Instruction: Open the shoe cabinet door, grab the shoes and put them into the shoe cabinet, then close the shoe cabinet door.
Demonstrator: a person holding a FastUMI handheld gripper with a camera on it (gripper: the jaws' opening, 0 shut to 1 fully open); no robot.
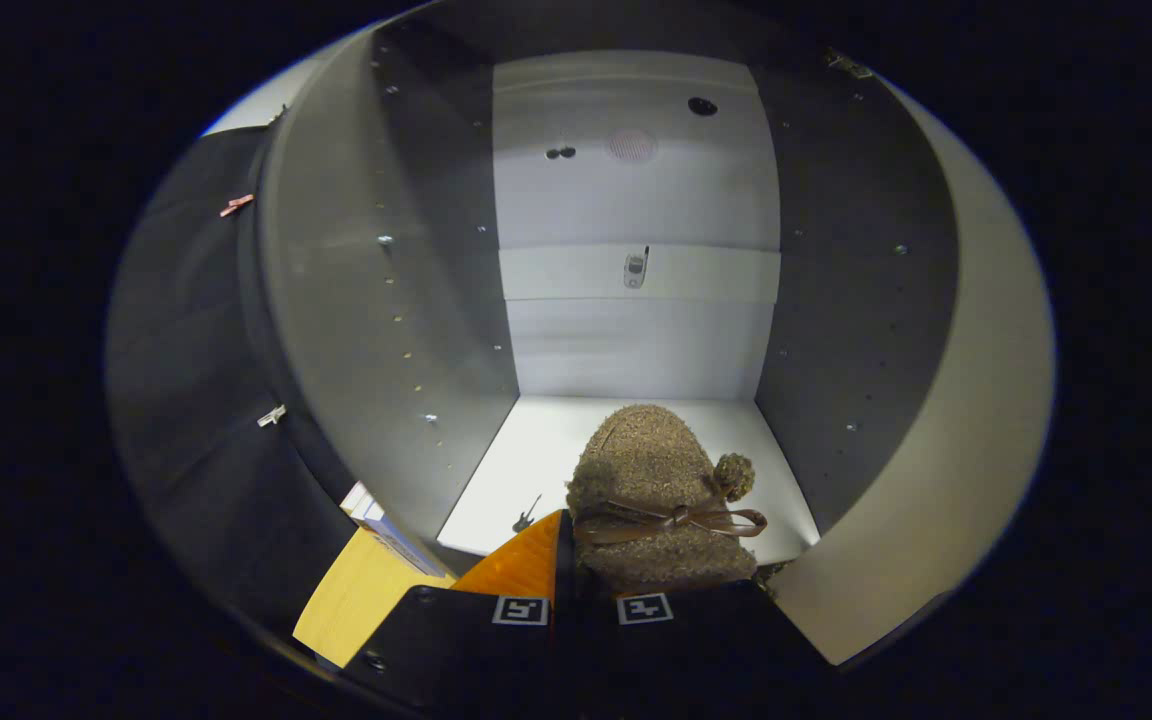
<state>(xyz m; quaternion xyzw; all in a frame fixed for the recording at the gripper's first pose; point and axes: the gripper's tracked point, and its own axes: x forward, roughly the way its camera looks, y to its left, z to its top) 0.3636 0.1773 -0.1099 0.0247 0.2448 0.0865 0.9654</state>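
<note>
The gripper (581,575) is reaching into the open cabinet (636,340); its fingers are looking closed together on the heel rim of a fuzzy slipper (651,490), which is lying just ahead of them over the cabinet's pale floor (526,470); the slipper, with its bow (676,520) and pompom (734,475), seems light, soft and squashy; its firmer rim looks safest for gripping.

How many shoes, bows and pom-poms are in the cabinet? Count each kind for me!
Shoes: 1, a fuzzy brown shoe on the cabinet floor, held at the fingers, which look shut on it
Bows: 1, a brown bow on the shoe
Pom-poms: 1, a pom-pom beside the bow
Total: 3
</note>
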